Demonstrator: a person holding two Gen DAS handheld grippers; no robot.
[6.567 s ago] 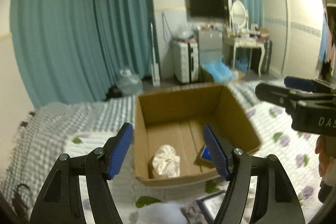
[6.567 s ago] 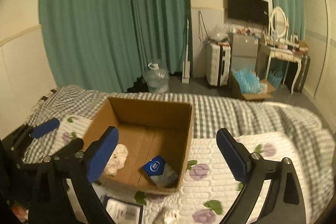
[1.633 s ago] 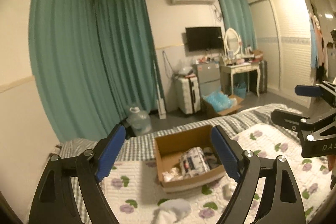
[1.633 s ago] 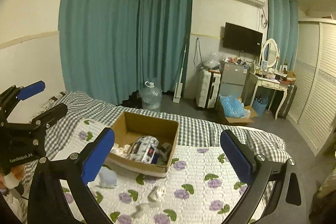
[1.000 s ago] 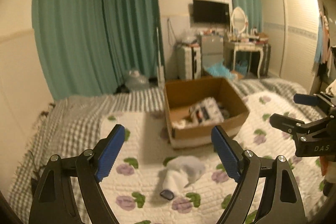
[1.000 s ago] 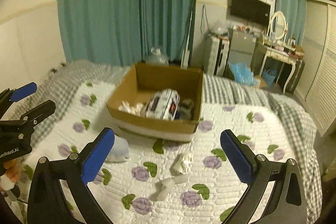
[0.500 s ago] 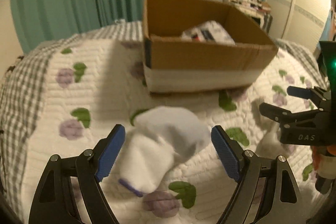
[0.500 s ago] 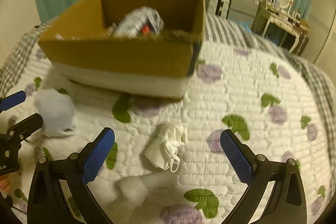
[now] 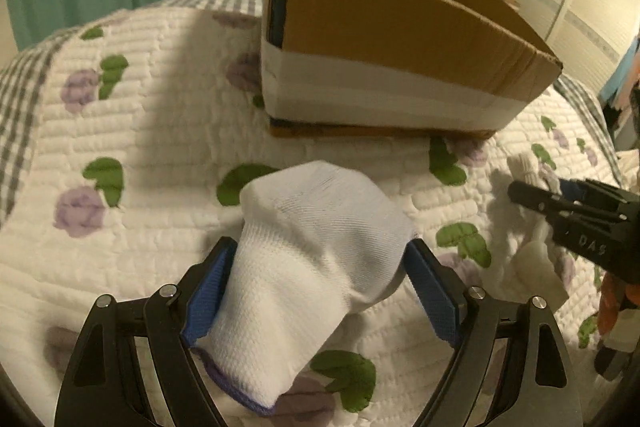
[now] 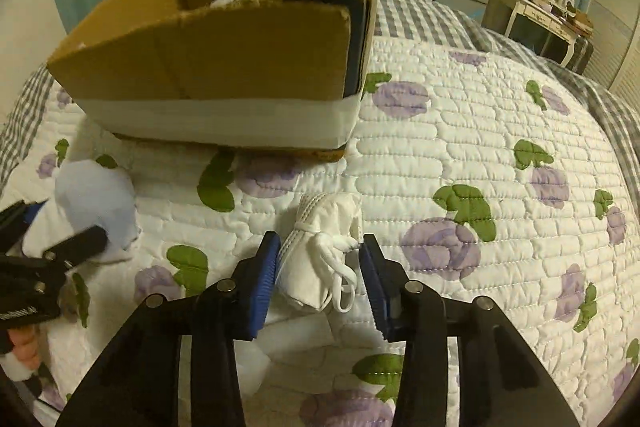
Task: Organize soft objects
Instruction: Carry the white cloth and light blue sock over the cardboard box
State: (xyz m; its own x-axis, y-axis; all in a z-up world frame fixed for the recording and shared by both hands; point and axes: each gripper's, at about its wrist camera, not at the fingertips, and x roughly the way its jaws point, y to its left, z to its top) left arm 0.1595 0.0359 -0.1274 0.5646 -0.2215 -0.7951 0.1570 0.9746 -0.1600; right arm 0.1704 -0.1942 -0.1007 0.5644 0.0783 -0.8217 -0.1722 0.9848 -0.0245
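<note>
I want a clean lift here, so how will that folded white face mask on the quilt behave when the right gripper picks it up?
The face mask looks like thin folded fabric, so it will probably sag and partly unfold. Its loose ear loops may dangle and snag. It seems very light, so the right gripper, whose jaws have just been closing around it, should need little force.

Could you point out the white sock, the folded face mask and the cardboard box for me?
white sock (image 9: 320, 247), left wrist view, on its knitted middle.
folded face mask (image 10: 320, 251), right wrist view, on its folded body by the ear loops.
cardboard box (image 10: 240, 55), right wrist view, on its brown front wall.
</note>
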